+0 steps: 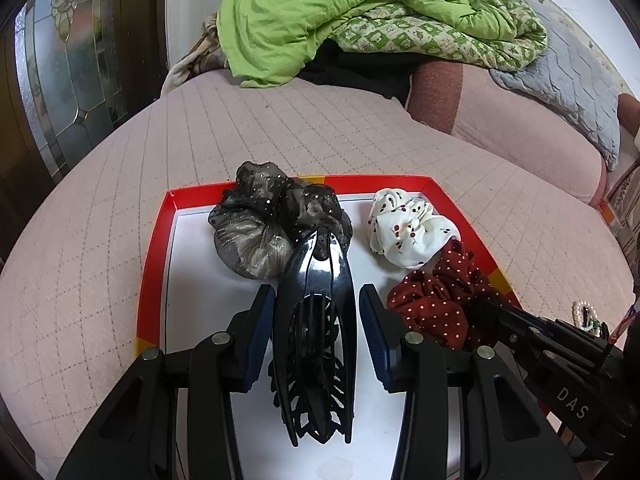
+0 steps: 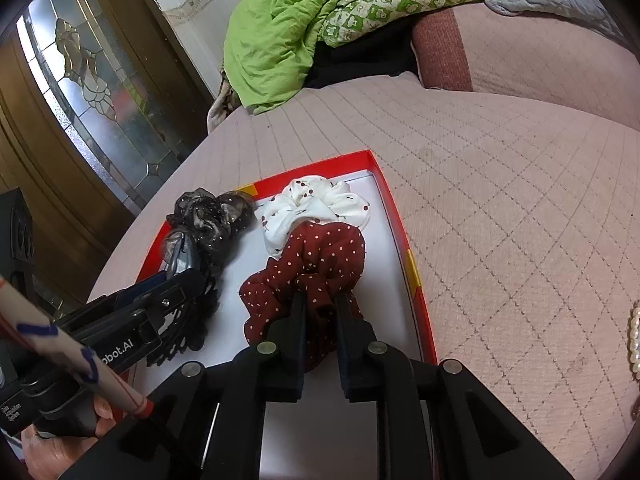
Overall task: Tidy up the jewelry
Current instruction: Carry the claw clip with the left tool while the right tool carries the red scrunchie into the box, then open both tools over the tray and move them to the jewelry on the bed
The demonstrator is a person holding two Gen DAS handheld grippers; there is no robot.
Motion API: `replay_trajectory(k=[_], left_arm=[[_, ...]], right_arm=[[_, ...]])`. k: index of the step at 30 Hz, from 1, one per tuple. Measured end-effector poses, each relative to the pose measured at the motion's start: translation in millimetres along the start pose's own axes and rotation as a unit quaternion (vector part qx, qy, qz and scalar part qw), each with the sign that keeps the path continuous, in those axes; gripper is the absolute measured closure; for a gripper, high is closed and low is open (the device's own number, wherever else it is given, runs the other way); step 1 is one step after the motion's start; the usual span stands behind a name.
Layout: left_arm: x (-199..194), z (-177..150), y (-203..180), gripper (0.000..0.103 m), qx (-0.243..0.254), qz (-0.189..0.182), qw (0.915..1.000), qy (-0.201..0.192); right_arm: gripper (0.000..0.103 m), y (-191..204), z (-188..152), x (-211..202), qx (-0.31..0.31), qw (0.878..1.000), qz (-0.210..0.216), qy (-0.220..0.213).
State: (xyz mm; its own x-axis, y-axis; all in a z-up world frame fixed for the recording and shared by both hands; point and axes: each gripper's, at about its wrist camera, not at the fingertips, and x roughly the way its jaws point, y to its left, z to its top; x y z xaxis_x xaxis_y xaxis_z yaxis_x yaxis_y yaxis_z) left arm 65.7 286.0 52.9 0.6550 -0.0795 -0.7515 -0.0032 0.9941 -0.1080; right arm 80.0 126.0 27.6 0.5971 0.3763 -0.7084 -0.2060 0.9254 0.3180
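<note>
A red-rimmed tray [image 1: 152,264] [image 2: 400,232] with a white floor lies on the pink quilted bed. A glossy black hair claw [image 1: 316,320] [image 2: 184,340] stands lengthwise between the pads of my left gripper [image 1: 316,292] [image 2: 188,280], which is shut on it. My right gripper [image 2: 320,298] [image 1: 492,308] pinches a fold of the dark red polka-dot scrunchie [image 2: 316,256] [image 1: 432,300] at the tray's right side. A sheer grey-black scrunchie [image 1: 272,220] [image 2: 212,216] and a white cherry-print scrunchie [image 1: 408,228] [image 2: 316,204] rest at the tray's far end.
A pearl piece [image 1: 584,314] [image 2: 634,340] lies on the bed to the right of the tray. A green quilt [image 1: 320,12] is heaped at the far end. A glass-panelled wooden door [image 1: 60,80] stands on the left. A hand [image 2: 52,452] grips the left tool.
</note>
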Motion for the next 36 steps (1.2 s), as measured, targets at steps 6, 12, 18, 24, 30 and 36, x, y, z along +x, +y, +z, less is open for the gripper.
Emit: replay_trajectory(k=[6,12,18,24,30,36], left_arm=[[-5,1,-2,0.061,0.001,0.003,0.9999,-0.010],[-6,1,-2,0.060,0.000,0.005,0.9999,-0.012],[-12,3,-3,0.058,-0.003,0.006,0.9997,-0.025],[-21,5,-10,0.057,0.003,0.011,0.9988,-0.047],[-31,7,-26,0.057,0.017,0.000,0.9974,-0.070],[-31,9,-54,0.057,0.036,-0.015,0.9964,-0.076]], right_arm=[[0.081,1,1,-6,-0.001,1.000,0.005,-0.005],[0.080,2,2,-12,0.000,1.000,0.007,-0.011],[0.080,1,4,-20,0.004,1.000,0.009,-0.020],[0.080,-3,5,-28,0.008,1.000,0.008,-0.027],[0.080,-11,6,-40,0.013,0.999,0.004,-0.034],[0.080,-29,7,-59,0.026,0.999,-0.006,-0.044]])
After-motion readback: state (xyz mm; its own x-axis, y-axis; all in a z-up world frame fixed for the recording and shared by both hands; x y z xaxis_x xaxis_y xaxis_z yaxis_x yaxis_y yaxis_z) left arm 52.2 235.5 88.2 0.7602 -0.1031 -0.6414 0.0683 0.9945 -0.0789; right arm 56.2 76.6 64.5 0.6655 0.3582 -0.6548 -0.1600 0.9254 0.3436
